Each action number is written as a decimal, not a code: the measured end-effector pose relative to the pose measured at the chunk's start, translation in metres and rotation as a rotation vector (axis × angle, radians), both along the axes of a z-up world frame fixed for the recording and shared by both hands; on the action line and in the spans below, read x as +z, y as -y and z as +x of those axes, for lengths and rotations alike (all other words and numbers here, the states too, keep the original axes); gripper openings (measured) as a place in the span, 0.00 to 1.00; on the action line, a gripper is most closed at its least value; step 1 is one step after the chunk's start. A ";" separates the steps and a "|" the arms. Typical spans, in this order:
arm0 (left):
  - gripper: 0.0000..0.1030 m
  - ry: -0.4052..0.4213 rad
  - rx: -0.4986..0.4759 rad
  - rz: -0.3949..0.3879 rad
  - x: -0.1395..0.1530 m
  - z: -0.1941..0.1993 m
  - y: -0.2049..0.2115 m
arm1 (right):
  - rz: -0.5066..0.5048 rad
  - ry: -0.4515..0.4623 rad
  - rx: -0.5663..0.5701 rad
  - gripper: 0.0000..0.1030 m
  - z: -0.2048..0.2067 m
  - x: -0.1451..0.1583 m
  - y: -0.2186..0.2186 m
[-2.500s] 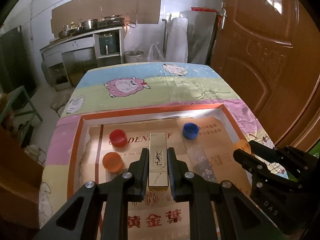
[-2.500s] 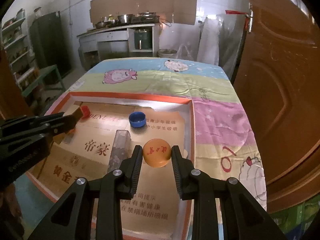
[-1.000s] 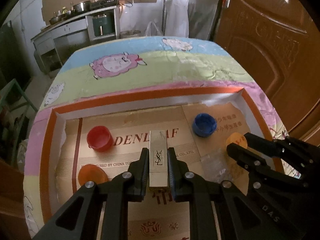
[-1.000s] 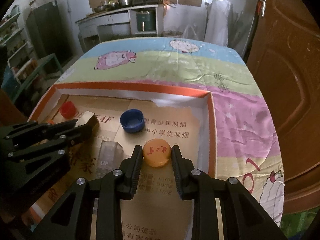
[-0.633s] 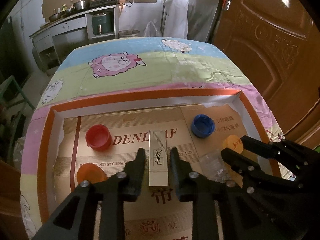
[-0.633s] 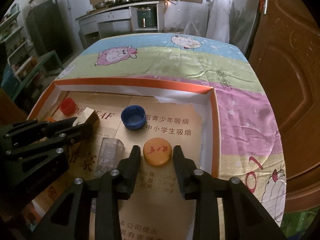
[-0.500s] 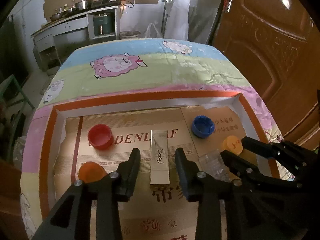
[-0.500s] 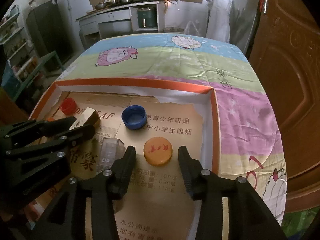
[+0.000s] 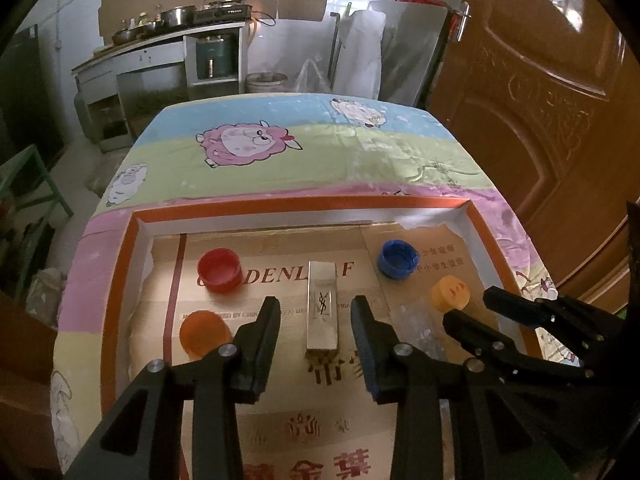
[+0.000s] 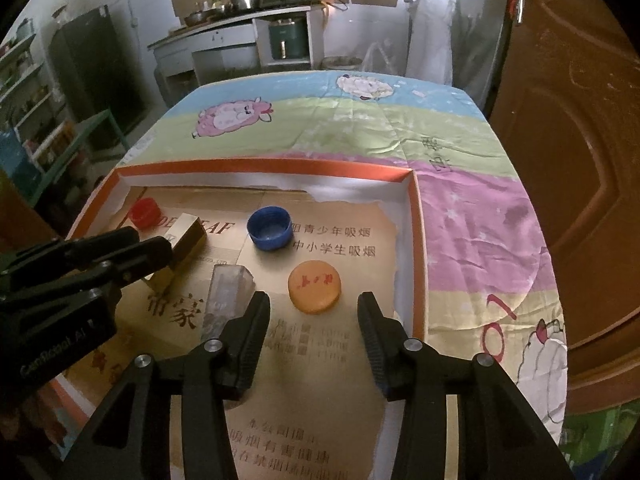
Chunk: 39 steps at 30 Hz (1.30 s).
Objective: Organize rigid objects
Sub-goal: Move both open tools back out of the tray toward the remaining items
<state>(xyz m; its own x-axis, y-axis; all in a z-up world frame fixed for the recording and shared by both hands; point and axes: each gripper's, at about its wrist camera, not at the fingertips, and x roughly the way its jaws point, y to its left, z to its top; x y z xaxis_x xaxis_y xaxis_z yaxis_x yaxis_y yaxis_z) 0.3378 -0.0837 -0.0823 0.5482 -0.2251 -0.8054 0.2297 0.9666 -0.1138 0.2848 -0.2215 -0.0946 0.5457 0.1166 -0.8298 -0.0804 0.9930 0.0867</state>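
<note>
A shallow orange-rimmed box (image 9: 304, 203) (image 10: 264, 168) lies on the table. In it lie a gold lipstick case (image 9: 322, 308) (image 10: 186, 240), a red cap (image 9: 219, 270) (image 10: 145, 212), an orange cap (image 9: 205, 334), a blue cap (image 9: 398, 258) (image 10: 269, 233), a yellow-orange cap (image 9: 451, 293) (image 10: 315, 286) and a clear plastic case (image 9: 416, 330) (image 10: 228, 296). My left gripper (image 9: 316, 312) is open, its fingers on either side of the gold case without touching it. My right gripper (image 10: 314, 306) is open just behind the yellow-orange cap.
The box sits on a cartoon sheep tablecloth (image 9: 288, 156) (image 10: 360, 128). A brown wooden door (image 9: 540, 100) stands close on the right. A kitchen counter with pots (image 9: 168, 52) is at the far wall, and a green shelf frame (image 9: 28, 188) is at the left.
Both grippers opened and drew back. The left one let go of the gold case, the right one let go of the yellow-orange cap; both objects now lie in the box.
</note>
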 end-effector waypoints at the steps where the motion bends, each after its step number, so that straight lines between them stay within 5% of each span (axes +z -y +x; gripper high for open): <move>1: 0.36 0.003 0.001 0.001 0.002 -0.002 -0.001 | 0.001 0.001 -0.001 0.46 -0.001 0.001 0.000; 39: 0.35 0.085 0.023 -0.016 0.049 -0.090 -0.013 | -0.008 0.070 0.019 0.46 -0.082 0.054 -0.016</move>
<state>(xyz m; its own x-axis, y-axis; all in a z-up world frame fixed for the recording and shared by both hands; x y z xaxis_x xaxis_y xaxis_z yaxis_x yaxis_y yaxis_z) 0.2480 -0.0703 -0.0330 0.6194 -0.2240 -0.7524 0.2172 0.9699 -0.1100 0.2025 -0.2051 -0.0402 0.6000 0.1208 -0.7909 -0.1043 0.9919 0.0724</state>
